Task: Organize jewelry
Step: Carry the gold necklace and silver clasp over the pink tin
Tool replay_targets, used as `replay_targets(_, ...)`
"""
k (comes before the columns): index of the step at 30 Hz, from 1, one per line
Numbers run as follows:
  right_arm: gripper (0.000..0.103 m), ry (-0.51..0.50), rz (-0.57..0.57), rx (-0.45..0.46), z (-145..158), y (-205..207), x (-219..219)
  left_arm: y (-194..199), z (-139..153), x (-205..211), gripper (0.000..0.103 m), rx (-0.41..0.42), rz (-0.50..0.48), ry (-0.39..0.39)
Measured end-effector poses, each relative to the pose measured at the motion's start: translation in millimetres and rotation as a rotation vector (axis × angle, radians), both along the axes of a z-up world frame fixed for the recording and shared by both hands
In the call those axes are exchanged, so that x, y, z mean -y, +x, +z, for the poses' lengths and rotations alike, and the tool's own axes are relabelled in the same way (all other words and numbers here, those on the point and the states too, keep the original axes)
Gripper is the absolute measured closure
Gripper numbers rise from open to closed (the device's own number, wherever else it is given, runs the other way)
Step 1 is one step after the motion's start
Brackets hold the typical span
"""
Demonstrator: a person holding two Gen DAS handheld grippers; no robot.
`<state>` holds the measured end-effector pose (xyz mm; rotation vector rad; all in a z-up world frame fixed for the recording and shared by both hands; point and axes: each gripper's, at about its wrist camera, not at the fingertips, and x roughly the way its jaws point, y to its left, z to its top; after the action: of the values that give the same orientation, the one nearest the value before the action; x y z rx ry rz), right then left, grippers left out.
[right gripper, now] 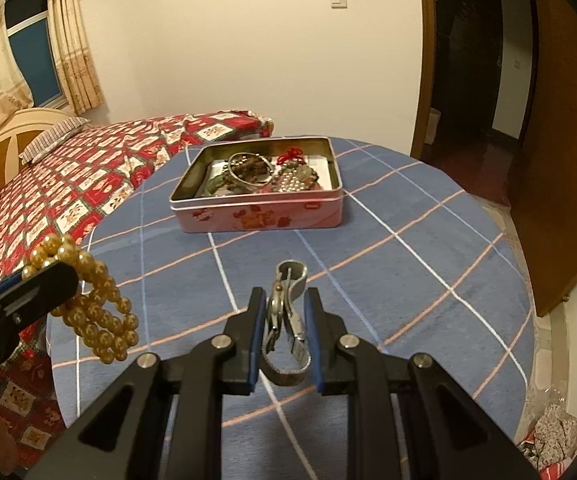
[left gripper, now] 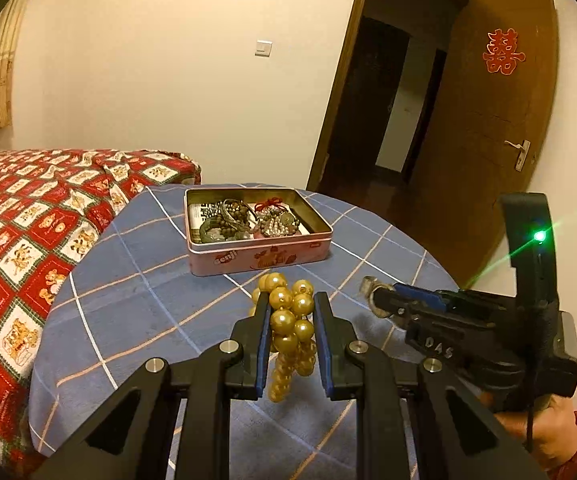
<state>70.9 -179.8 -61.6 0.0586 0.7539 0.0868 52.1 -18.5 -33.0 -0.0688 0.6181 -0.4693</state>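
Tin point(left gripper: 260, 254) at 12 o'clock mostly filled; left gripper point(left gripper: 291, 300) clamps pearls point(left gripper: 292, 312), right gripper point(right gripper: 284, 300) clamps watch point(right gripper: 284, 320), both unboxed.

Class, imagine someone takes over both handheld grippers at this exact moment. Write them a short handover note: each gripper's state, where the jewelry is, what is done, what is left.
Left gripper: shut on the gold bead strand, held above the table.
Right gripper: shut on a silver metal band, also held above the table.
Pink tin: open, at the far side of the table, already holding beaded bracelets and a bangle.
Done: both pieces picked up.
Left: probably carry both to the tin and release them inside. No other loose jewelry shows on the cloth.
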Motion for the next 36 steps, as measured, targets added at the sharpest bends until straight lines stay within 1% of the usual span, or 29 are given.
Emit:
replay_targets(7, 0.08, 0.019, -0.029, -0.028, -5.4, 9.6, 16.0, 13.6, -9.4, 3.1, 0.083, -0.035, 0.0, -0.006)
replay_targets(14, 0.08, 0.018, -0.004, -0.01, 4.4, 21.9, 11.9, 31.5, -2.4, 2.5, 0.083, -0.022, 0.003, -0.029)
replay_targets(17, 0.08, 0.037, 0.012, 0.008, 12.8, 30.8, 11.3, 42.4, 3.7, 2.6, 0.083, -0.003, 0.01, -0.039)
replay_targets(18, 0.08, 0.045, 0.016, 0.014, 17.0, 35.5, 11.1, 46.3, 5.7, 1.6, 0.087, 0.004, 0.012, -0.044)
replay_targets(19, 0.08, 0.049, 0.019, 0.021, 20.0, 39.2, 10.7, 50.5, 9.2, 0.7, 0.093, 0.014, 0.012, -0.054)
replay_targets(24, 0.08, 0.07, 0.042, 0.055, 35.6, 59.8, 7.5, 71.6, 27.9, -1.0, 0.094, 0.074, 0.015, -0.076)
replay_targets(27, 0.08, 0.059, 0.049, 0.07, 40.9, 70.9, 4.4, 84.5, 33.6, -3.4, 0.094, 0.096, 0.034, -0.045)
replay_targets(28, 0.08, 0.06, 0.049, 0.072, 41.4, 72.9, 4.2, 87.4, 33.8, -4.3, 0.094, 0.09, 0.024, -0.035)
replay_targets(30, 0.08, 0.062, 0.054, 0.07, 39.4, 74.1, 4.9, 90.6, 28.6, -6.2, 0.093, 0.048, -0.011, -0.014)
replay_targets(31, 0.08, 0.058, 0.055, 0.066, 37.3, 74.2, 4.4, 91.3, 21.7, -6.6, 0.092, 0.021, -0.025, -0.003)
replay_targets(32, 0.08, 0.055, 0.055, 0.062, 35.1, 75.2, 4.2, 91.9, 12.5, -5.7, 0.078, -0.012, -0.033, 0.008)
replay_targets(33, 0.08, 0.054, 0.052, 0.052, 29.5, 76.0, 4.0, 93.1, 5.6, -4.3, 0.052, -0.034, -0.033, 0.02)
replay_targets(34, 0.08, 0.059, 0.05, 0.041, 25.4, 78.0, 4.3, 93.0, -6.2, -1.1, 0.04, -0.072, -0.024, 0.039)
replay_targets(35, 0.08, 0.071, 0.05, 0.027, 20.7, 80.3, 4.8, 92.4, -16.4, 2.9, 0.032, -0.106, -0.023, 0.048)
replay_targets(36, 0.08, 0.083, 0.052, 0.013, 16.7, 82.1, 5.8, 92.1, -23.9, 6.2, 0.032, -0.128, -0.036, 0.046)
